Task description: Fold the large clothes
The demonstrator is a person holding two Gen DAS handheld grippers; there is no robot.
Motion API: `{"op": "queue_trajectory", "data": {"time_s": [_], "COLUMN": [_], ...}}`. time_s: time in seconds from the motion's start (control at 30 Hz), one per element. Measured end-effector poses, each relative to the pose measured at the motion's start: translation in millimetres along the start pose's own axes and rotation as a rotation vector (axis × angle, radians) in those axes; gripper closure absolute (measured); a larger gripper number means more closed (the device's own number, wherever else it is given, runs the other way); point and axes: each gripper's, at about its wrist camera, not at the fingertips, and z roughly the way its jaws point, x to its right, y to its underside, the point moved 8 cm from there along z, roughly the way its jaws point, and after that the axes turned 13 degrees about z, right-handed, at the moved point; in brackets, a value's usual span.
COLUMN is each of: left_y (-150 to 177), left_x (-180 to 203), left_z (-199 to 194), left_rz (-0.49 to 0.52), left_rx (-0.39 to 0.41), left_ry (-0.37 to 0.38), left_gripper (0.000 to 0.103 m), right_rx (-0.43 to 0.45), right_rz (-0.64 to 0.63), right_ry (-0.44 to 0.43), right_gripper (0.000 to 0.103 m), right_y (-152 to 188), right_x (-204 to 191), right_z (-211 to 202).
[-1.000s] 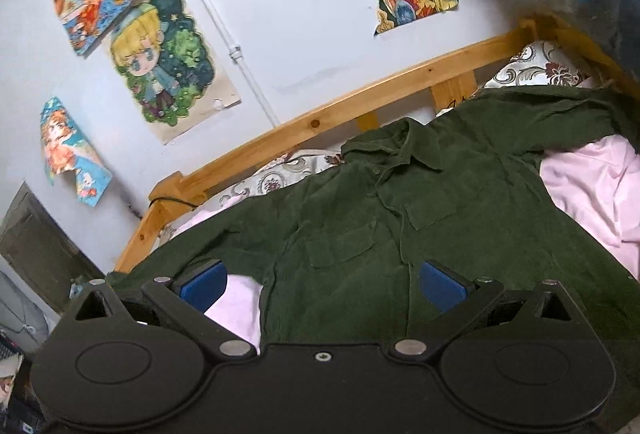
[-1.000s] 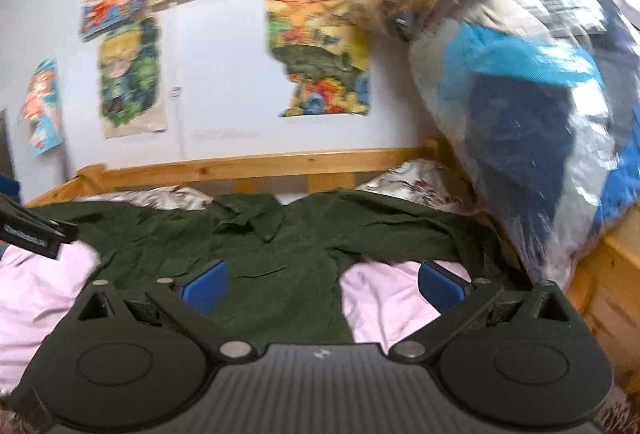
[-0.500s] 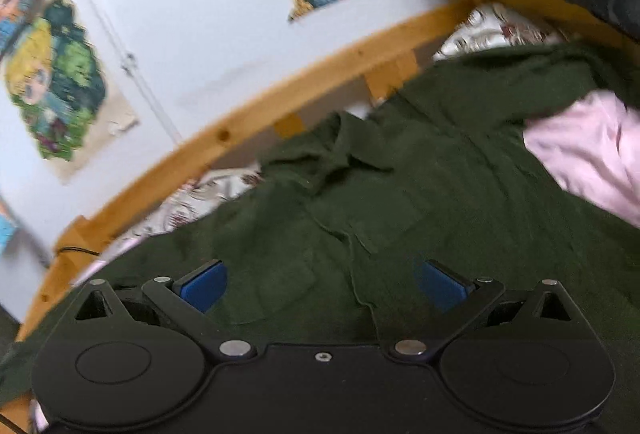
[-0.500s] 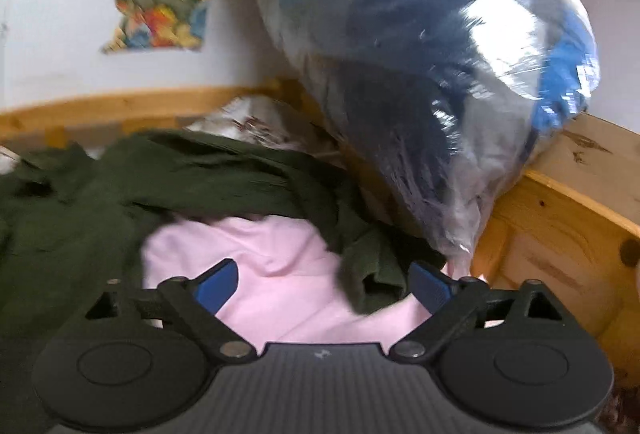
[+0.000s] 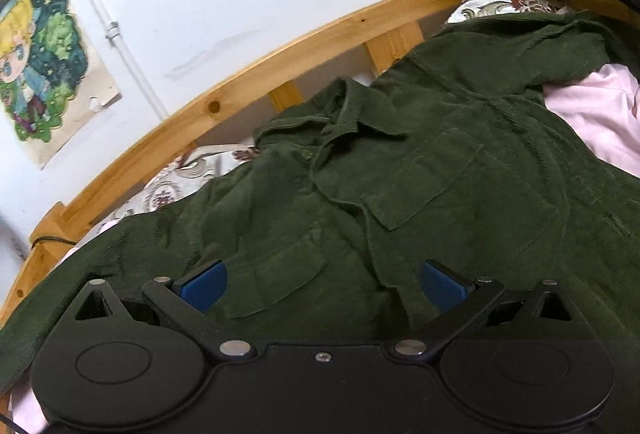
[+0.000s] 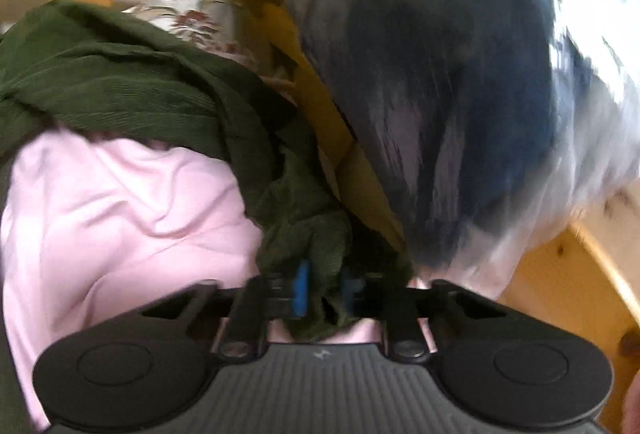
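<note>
We see soft, even daylight and fisheye bending that bows the wooden bed rail (image 5: 280, 54) in the sharp left view, while the right view is smeared by motion blur, with white glare on the plastic bag (image 6: 580, 14).

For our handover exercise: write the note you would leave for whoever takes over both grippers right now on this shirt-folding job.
Right gripper: jaws shut on the sleeve end of the dark green corduroy shirt, near the clear plastic bag of clothes.
Left gripper: jaws open, empty, above the shirt's front.
Shirt lies spread face up on the pink bedsheet, collar toward the wooden bed rail.
Done: sleeve gripped. Left: every fold.
</note>
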Motion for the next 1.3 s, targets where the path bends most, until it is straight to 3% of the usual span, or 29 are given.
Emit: {"op": "queue_trajectory", "data": {"time_s": [0.23, 0.6, 0.8, 0.9, 0.97, 1.1, 1.2, 1.27, 1.3], "left_y": [23, 51, 66, 75, 84, 103, 115, 119, 120], "left_x": [-31, -61, -75, -77, -75, -71, -68, -68, -67], "left_z": [-28, -64, -72, -78, -83, -90, -88, -86, -84], "left_rz": [-0.079, -0.204, -0.259, -0.291, -0.317, -0.32, -0.311, -0.299, -0.294], "left_rx": [-0.054, -0.098, -0.071, -0.026, -0.014, -0.01, -0.036, -0.047, -0.047], "left_ry": [-0.027, -0.032, -0.013, 0.043, 0.092, 0.158, 0.171, 0.173, 0.174], "left_gripper": [0.0, 0.001, 0.001, 0.001, 0.001, 0.001, 0.001, 0.001, 0.001], "right_rx": [0.036, 0.069, 0.11, 0.082, 0.103, 0.04, -0.01, -0.031, -0.029], "right_rz": [-0.003, 0.146, 0.047, -0.036, -0.058, -0.094, -0.119, -0.115, -0.114], "right_ry": [-0.174, -0.741, -1.073, -1.219, -1.282, -1.407, -1.437, -1.452, -1.443], "right_gripper": [0.095, 0.096, 0.096, 0.096, 0.096, 0.094, 0.074, 0.044, 0.037], "right_y": [-32, -124, -147, -136, -127, -99, -76, -68, -65], "right_x": [-5, -22, -103, -162, -200, -267, -285, -280, -273], "right_z": [-70, -209, -293, -321, -331, -337, -327, -316, -308]}}
